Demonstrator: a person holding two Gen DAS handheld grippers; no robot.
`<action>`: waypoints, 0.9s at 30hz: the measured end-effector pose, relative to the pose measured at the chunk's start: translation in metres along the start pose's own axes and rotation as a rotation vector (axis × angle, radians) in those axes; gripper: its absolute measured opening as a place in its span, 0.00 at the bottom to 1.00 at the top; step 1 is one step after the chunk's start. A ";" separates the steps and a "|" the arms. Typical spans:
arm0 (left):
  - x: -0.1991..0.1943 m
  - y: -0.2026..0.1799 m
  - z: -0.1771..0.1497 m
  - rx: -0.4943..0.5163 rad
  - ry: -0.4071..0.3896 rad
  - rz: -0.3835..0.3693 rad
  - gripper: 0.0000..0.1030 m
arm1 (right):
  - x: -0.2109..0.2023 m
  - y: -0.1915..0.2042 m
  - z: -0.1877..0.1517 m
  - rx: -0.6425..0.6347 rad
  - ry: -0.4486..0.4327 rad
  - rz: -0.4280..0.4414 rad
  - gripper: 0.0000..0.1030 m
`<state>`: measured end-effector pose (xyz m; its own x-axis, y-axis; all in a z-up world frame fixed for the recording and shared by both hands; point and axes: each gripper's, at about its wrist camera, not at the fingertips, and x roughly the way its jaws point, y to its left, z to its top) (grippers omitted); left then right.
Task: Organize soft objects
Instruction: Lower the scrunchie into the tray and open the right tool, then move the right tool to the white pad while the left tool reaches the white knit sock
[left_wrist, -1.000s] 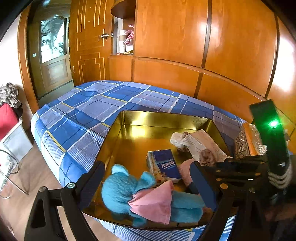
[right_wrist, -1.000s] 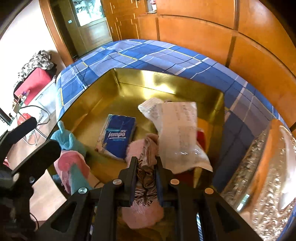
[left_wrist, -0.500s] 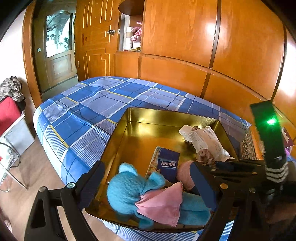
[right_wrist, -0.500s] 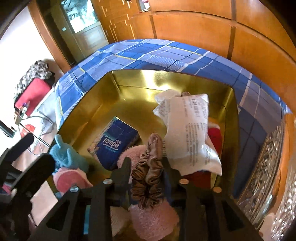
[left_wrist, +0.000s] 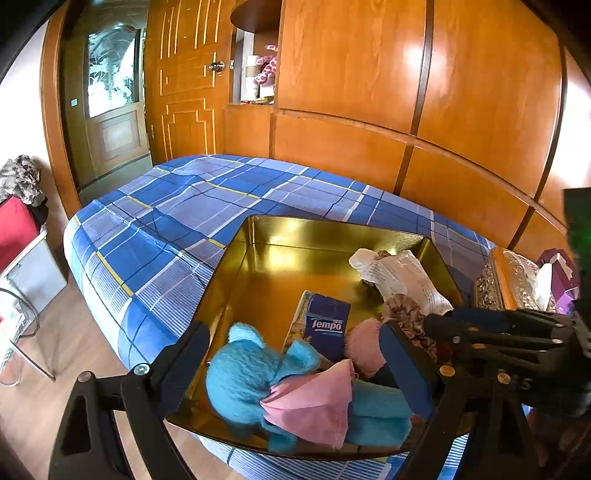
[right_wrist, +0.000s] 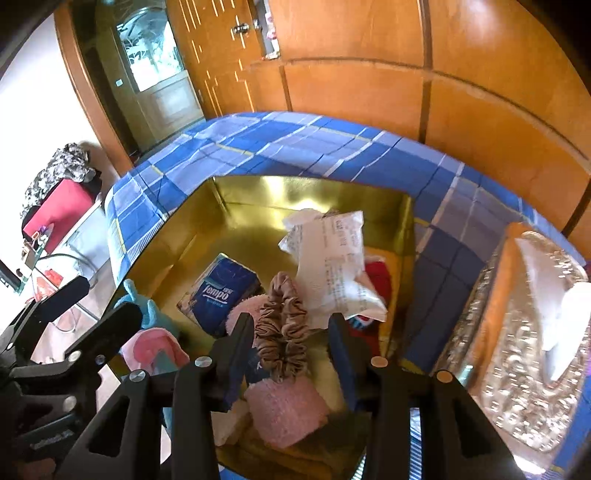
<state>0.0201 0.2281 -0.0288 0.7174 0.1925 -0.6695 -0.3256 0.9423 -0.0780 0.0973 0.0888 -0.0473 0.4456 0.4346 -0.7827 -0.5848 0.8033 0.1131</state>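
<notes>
Right wrist view: the right gripper (right_wrist: 291, 343) is seen with jaws spread, and the brown scrunchie (right_wrist: 282, 326) lies loose between them on a pink fuzzy item (right_wrist: 286, 410) inside the gold tin (right_wrist: 310, 192). The left gripper (left_wrist: 295, 369) is likewise held wide apart over a blue plush toy (left_wrist: 247, 373) beside a Tempo tissue pack (left_wrist: 327, 325).

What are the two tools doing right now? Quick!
Left tool: open, holding nothing, over the blue plush toy.
Right tool: open, brown scrunchie loose between its fingers.
</notes>
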 end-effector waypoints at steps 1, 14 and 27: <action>0.000 -0.001 0.000 0.000 -0.001 -0.002 0.91 | -0.006 0.000 -0.001 -0.005 -0.017 -0.008 0.41; -0.015 -0.021 -0.002 0.054 -0.033 -0.052 0.91 | -0.080 -0.028 -0.038 -0.021 -0.187 -0.094 0.41; -0.042 -0.068 -0.012 0.199 -0.076 -0.183 0.91 | -0.160 -0.169 -0.103 0.310 -0.245 -0.328 0.41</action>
<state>0.0048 0.1527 -0.0044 0.7995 0.0273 -0.6000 -0.0649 0.9970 -0.0410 0.0554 -0.1588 -0.0039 0.7395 0.1928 -0.6449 -0.1760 0.9802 0.0912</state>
